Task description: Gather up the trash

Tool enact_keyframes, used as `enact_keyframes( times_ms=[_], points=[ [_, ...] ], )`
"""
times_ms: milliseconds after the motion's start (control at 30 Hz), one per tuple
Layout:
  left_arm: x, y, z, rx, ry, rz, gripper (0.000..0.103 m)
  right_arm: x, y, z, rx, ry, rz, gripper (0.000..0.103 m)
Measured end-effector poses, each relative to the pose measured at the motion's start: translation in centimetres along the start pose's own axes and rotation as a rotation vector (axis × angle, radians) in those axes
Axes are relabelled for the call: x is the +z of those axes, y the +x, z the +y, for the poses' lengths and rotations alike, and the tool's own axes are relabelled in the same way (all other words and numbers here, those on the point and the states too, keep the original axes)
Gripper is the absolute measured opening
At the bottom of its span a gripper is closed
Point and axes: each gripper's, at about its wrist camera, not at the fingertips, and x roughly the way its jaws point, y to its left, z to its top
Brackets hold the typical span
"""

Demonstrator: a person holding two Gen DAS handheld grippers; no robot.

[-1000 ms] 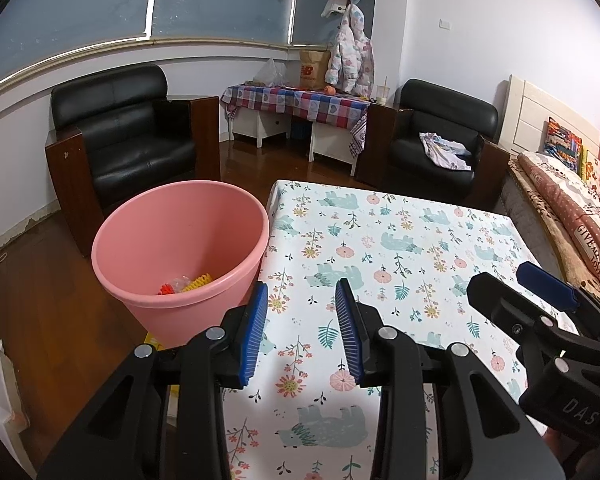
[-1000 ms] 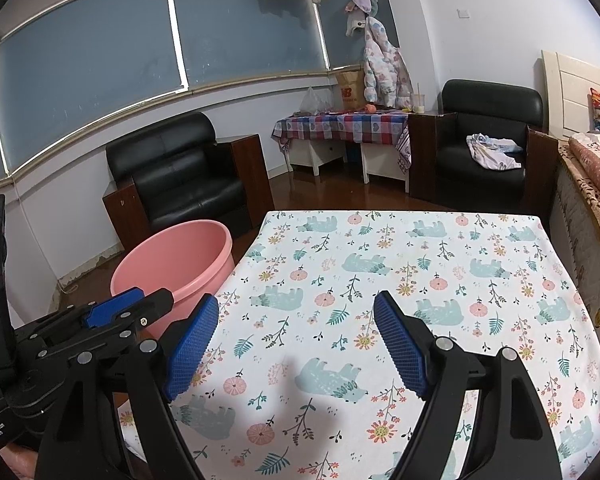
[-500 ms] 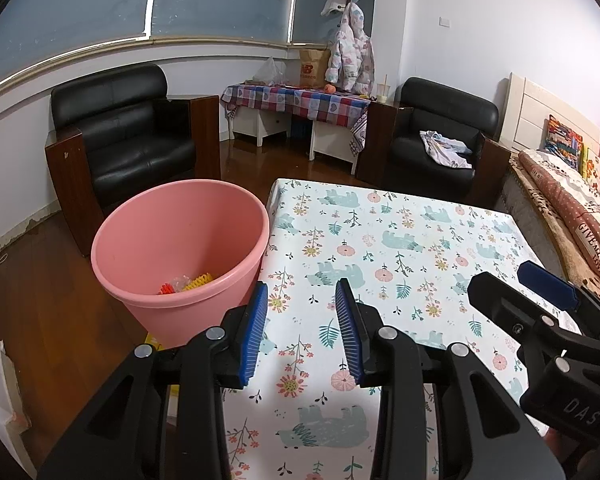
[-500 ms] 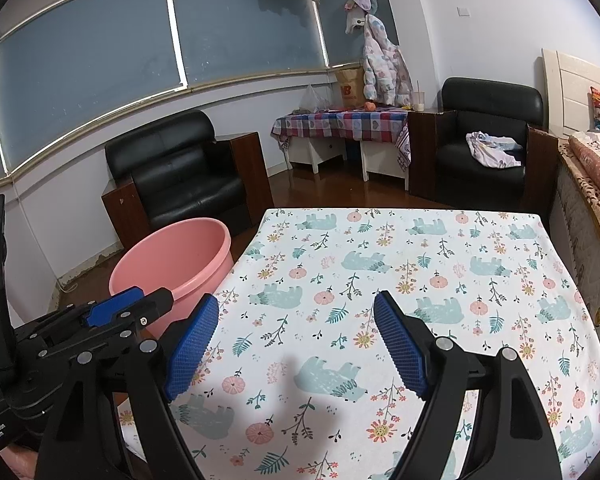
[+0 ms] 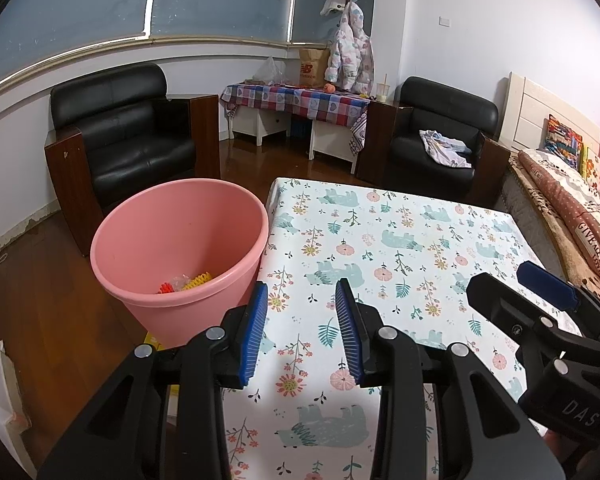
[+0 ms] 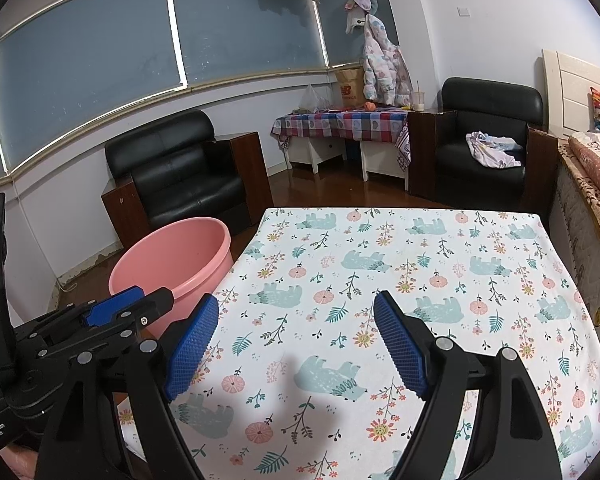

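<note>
A pink plastic bucket (image 5: 180, 248) (image 6: 172, 256) stands on the floor against the left edge of the table (image 5: 400, 248) (image 6: 400, 280), which wears a cloth printed with bears and flowers. Red, yellow and clear bits of trash (image 5: 184, 282) lie at the bucket's bottom. My left gripper (image 5: 302, 320) (image 6: 136, 300) hovers over the table's near left edge beside the bucket, open, nothing between its blue pads. My right gripper (image 6: 296, 344) (image 5: 512, 280) hangs over the near part of the cloth, open wide and empty. No loose trash shows on the cloth.
Two black armchairs (image 5: 120, 136) (image 5: 440, 140) stand beyond the table, the right one with a cloth (image 5: 444, 148) on its seat. A low checked-cloth side table (image 5: 296, 100) sits by the window wall. A bed (image 5: 572, 208) runs along the right.
</note>
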Motion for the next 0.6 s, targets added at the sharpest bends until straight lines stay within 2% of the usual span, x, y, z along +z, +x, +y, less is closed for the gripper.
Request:
enact_keyframes(
  times_ms=[167, 467, 600],
  points=[
    [-0.05, 0.28, 0.23, -0.009, -0.016, 0.013, 0.036, -0.03, 0.06, -0.04, 0.0, 0.001, 0.003, 0.079],
    [-0.15, 0.43, 0.44, 0.025, -0.008, -0.008, 0.036, -0.3, 0.17, -0.24, -0.003, 0.007, 0.01, 0.079],
    [-0.04, 0.72, 0.69, 0.028, -0.023, 0.008, 0.036, -0.37, 0.19, -0.44, -0.005, 0.009, 0.015, 0.079]
  ],
)
